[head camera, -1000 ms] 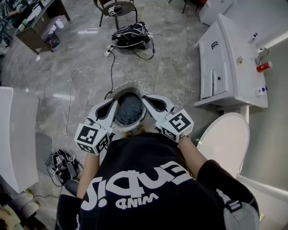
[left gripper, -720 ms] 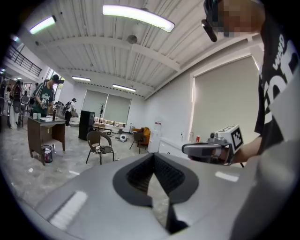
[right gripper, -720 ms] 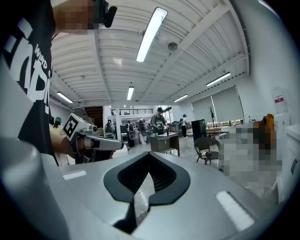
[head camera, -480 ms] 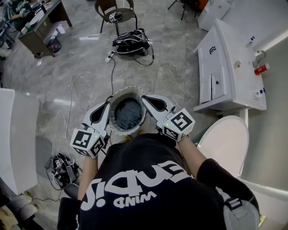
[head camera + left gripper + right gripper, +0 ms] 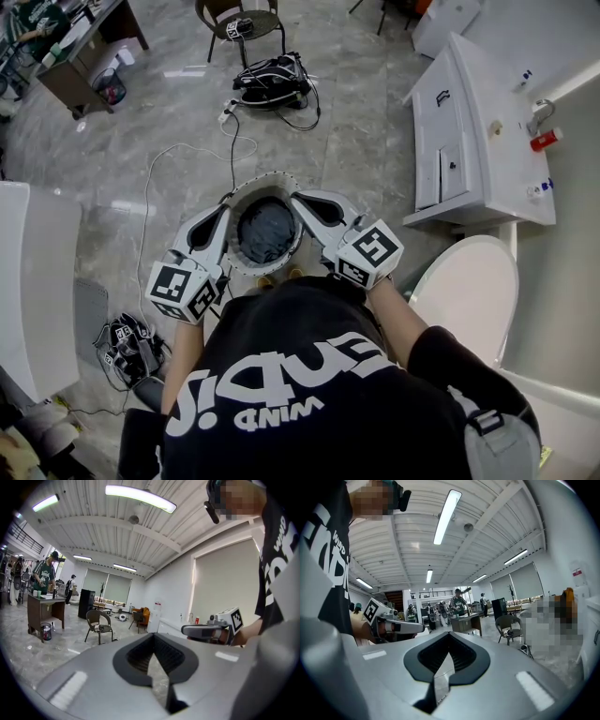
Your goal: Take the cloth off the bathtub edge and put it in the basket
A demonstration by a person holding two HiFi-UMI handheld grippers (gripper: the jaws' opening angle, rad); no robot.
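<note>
Basket (image 5: 272, 176) is being crowded by the shut, empty left claw (image 5: 226, 207) and right claw (image 5: 299, 199), so a nudge could tip out the cloth (image 5: 265, 230).

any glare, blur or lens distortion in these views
Head view: sharp, with pale glare streaks on the glossy floor. Left gripper view: strong fisheye bend, dark corners, blown-out ceiling lamp. Right gripper view: same fisheye bend, plus mosaic patches laid over it afterwards.
</note>
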